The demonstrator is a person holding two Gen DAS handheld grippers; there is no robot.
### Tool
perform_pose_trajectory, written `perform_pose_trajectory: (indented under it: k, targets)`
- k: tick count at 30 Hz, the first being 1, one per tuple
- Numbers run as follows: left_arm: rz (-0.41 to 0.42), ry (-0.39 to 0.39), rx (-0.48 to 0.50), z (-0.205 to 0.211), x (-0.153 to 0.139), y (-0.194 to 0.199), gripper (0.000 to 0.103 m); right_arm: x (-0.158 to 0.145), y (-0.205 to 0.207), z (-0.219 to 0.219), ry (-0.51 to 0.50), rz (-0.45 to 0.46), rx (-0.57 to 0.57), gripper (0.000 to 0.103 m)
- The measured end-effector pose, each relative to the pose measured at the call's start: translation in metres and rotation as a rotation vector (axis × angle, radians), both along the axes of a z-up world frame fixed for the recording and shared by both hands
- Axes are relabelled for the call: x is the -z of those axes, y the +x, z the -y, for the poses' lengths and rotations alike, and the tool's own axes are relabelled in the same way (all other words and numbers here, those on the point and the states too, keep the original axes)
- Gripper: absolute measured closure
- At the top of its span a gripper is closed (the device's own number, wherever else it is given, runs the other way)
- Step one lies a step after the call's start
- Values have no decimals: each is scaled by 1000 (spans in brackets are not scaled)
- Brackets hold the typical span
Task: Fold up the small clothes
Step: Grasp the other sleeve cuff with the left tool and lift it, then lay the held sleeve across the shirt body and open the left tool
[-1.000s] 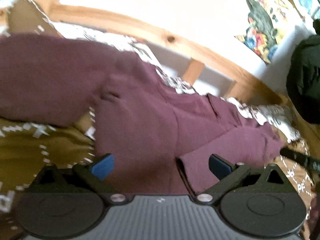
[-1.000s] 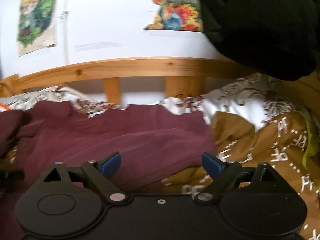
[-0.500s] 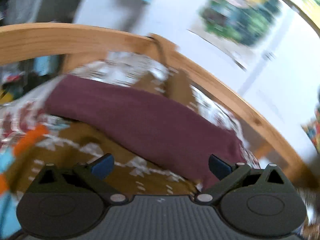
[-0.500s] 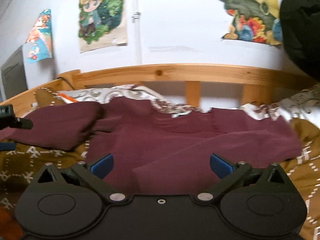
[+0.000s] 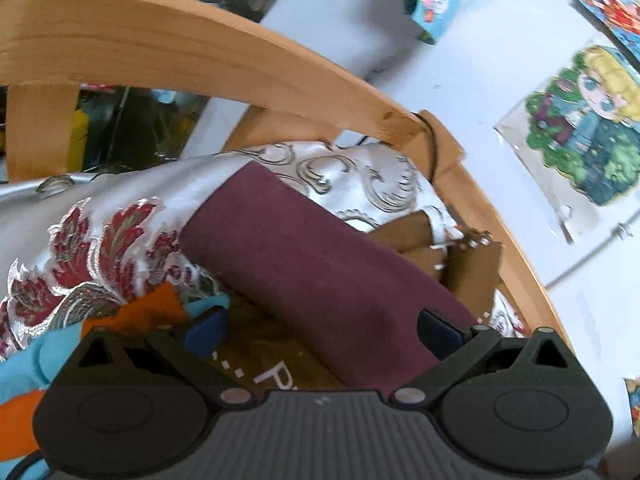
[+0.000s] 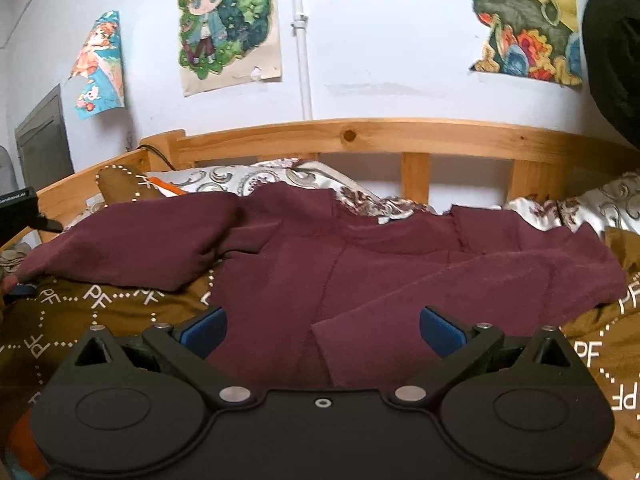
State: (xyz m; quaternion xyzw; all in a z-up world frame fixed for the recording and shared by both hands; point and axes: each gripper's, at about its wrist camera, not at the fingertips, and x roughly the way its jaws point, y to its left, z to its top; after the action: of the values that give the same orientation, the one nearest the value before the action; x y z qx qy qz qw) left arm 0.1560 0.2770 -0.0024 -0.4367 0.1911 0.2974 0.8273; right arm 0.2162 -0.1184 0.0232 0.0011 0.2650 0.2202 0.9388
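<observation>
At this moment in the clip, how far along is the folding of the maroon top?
Early. The maroon top lies spread on the brown blanket; only its right sleeve looks laid across the body. Its left sleeve lies outstretched. Nothing is in hand: the left gripper and right gripper are open. Remaining: that sleeve and the body folds.

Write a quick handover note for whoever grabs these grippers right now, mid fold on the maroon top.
Left gripper: open, holding nothing, over the end of one sleeve.
Right gripper: open, holding nothing, over the hem area of the maroon top.
The top lies spread on the brown patterned blanket, against the wooden bed rail. One sleeve is stretched out sideways; the other appears folded across the front.
Done: top laid out, perhaps one sleeve in.
Left: fold in the outstretched sleeve, then fold the body.
</observation>
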Motion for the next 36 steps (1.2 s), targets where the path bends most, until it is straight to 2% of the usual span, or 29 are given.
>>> perform_pose_trajectory:
  k: [5, 8, 11, 13, 14, 16, 18, 23, 27, 33, 36]
  targets:
    - [12, -37, -58, -9, 5, -1, 2, 9, 3, 7, 8, -41, 9, 1]
    - [24, -58, -115, -14, 5, -3, 13, 13, 1, 9, -6, -37, -4, 1]
    - [58, -56, -165, -14, 6, -12, 39, 15, -2, 10, -21, -29, -18, 1]
    - [53, -47, -182, -15, 6, -13, 70, 18, -3, 11, -27, -32, -26, 1]
    - [51, -42, -198, -14, 6, -14, 77, 19, -3, 11, -30, -33, -29, 1]
    - [78, -38, -210, -14, 7, -17, 98, 21, -3, 11, -36, -39, -35, 1]
    - [125, -8, -205, -10, 2, -22, 99, 23, -3, 11, -38, -42, -38, 1]
    - [208, 205, -134, 16, -24, -26, 99, 25, -4, 12, -39, -49, -54, 1]
    - [300, 324, -14, 36, -38, -23, 99, 24, -7, 14, -41, -42, -61, 1]
    - [395, 436, 139, 77, -64, -15, 99, 16, -12, 30, -32, -10, -53, 1]
    - [446, 510, 261, 107, -82, -3, 99, 15, -12, 43, -38, 1, -34, 1]
